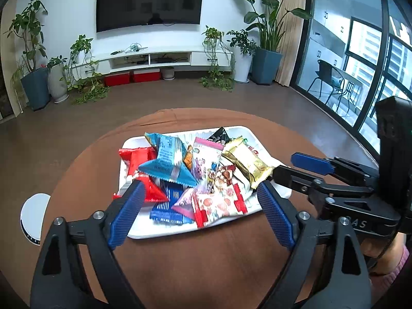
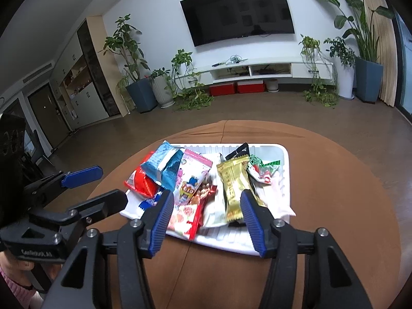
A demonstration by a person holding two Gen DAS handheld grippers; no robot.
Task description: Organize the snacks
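A white tray on the brown round table holds a loose heap of several snack packets. Among them are a blue packet, a red one, a pink cartoon one, a gold one and a red-and-white one. My left gripper hovers open over the tray's near edge, gripping nothing. My right gripper also stands open above the near packets, its pads apart from them. Each gripper shows at the other view's side.
The brown tablecloth leaves bare margin around the tray. A white round object sits beyond the table's left edge. A hand in a pink sleeve holds the right gripper. Far off are a wall TV, a low white cabinet and potted plants.
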